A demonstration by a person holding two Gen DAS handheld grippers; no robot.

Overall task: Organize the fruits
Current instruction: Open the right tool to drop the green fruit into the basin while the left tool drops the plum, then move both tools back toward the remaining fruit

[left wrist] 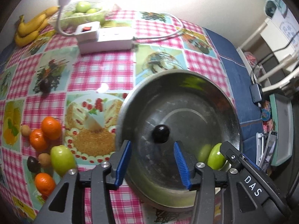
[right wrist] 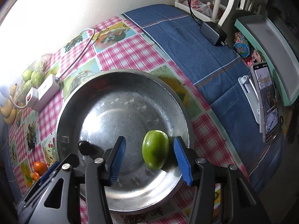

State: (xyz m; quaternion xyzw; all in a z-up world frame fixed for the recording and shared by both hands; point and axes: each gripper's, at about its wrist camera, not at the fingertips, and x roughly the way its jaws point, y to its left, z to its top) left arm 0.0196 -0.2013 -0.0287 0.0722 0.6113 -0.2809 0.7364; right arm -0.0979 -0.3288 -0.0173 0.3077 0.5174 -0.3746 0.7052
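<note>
Left gripper (left wrist: 152, 160): jaws spread wide, holding nothing, poised over the near part of the steel basin (left wrist: 220, 97). Right gripper (right wrist: 149, 158): jaws likewise wide, with a green fruit (right wrist: 155, 149) lying in the basin between the blue pads, close to the right-hand pad (right wrist: 182, 160); whether it touches that pad cannot be told. A small dark round fruit (left wrist: 161, 133) rests near the basin's centre, apart from the green one. On the chequered tablecloth (left wrist: 104, 69) left of the basin sits a loose cluster: oranges (left wrist: 51, 127), another green fruit (left wrist: 61, 159), small brown fruits (left wrist: 25, 130) and a dark one (left wrist: 33, 164). Farther back stands a white power strip (left wrist: 104, 37), and beyond it bananas (left wrist: 31, 28) and a bag of green fruits (left wrist: 84, 12) by the wall.
</note>
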